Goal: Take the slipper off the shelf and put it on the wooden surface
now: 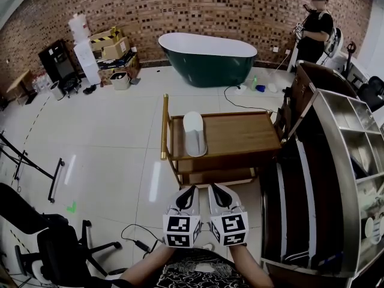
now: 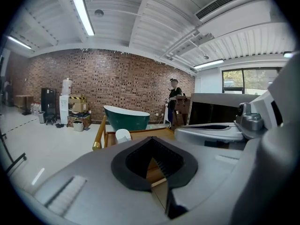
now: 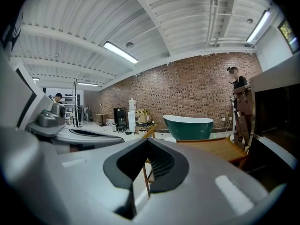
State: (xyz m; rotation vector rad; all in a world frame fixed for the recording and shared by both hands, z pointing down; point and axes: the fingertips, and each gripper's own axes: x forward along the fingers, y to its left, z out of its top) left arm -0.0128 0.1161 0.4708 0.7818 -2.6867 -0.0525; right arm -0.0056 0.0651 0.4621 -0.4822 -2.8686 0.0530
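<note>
Both claws are clenched with nothing between their jaws: the left gripper (image 1: 187, 192) and the right gripper (image 1: 218, 191) sit side by side at the near edge, above the pale floor (image 1: 108, 137). Just beyond them stands a wooden cart (image 1: 246, 134). The white slipper (image 1: 194, 134) lies on its top at the left end (well apart from both grippers). A shelf (image 1: 345, 131) runs along the right. Farther off, a green bathtub (image 1: 207, 59) stands before the brick wall (image 1: 198, 8), with a person (image 1: 315, 29) at far right.
</note>
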